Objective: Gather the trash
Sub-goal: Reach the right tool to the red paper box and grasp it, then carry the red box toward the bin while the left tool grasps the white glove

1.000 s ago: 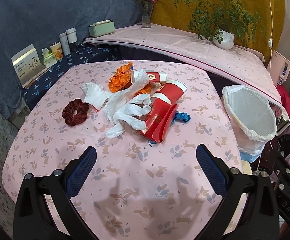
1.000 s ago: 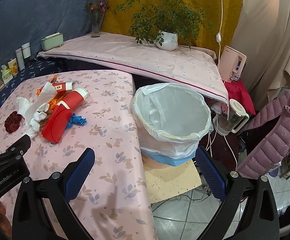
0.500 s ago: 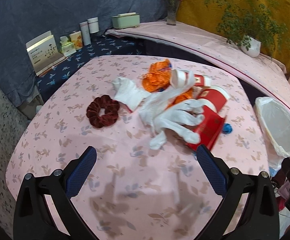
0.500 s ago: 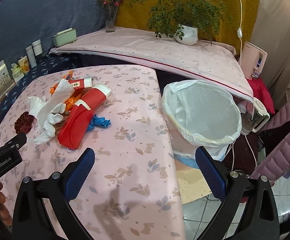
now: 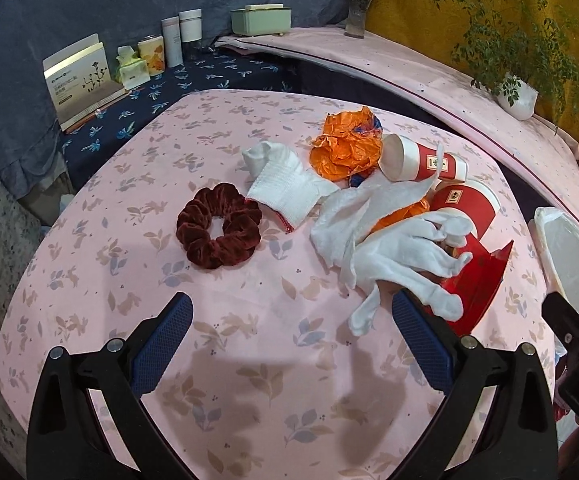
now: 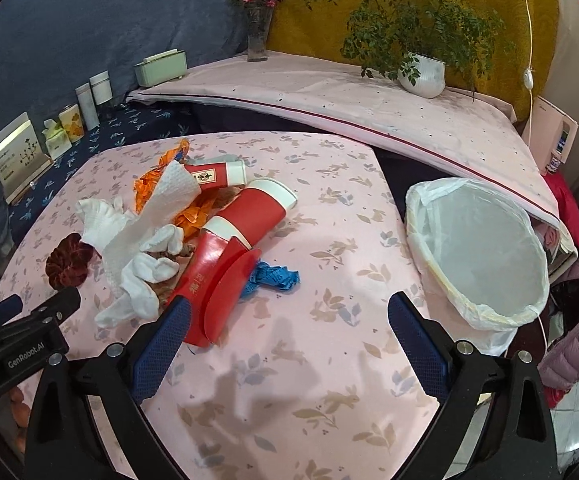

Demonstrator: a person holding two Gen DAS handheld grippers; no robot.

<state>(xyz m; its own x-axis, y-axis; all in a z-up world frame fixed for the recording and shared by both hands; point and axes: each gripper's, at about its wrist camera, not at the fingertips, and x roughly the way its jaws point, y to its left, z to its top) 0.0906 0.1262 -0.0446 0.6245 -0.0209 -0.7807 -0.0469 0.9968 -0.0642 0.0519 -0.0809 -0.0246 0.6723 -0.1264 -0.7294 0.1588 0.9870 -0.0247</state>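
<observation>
A trash pile lies on the pink floral table (image 5: 249,380): crumpled orange wrapper (image 5: 345,146), red paper cups (image 5: 421,162), a flattened red carton (image 6: 217,280), white gloves (image 5: 405,256), a white sock (image 5: 285,182), a paper towel (image 6: 169,196) and a blue scrap (image 6: 273,276). A dark red scrunchie (image 5: 219,230) lies left of the pile. The white-lined bin (image 6: 477,252) stands off the table's right edge. My left gripper (image 5: 289,340) is open and empty, just short of the gloves. My right gripper (image 6: 285,344) is open and empty, near the carton's end.
A shelf behind holds a potted plant (image 6: 421,76), a flower vase (image 6: 257,40), a green box (image 6: 161,68), canisters (image 5: 185,36) and a card stand (image 5: 81,80). A pink jacket (image 6: 577,344) hangs at the right.
Both grippers have swung left and closer to the trash pile. The bin has slid toward the right edge of both views. Jaws stay open.
</observation>
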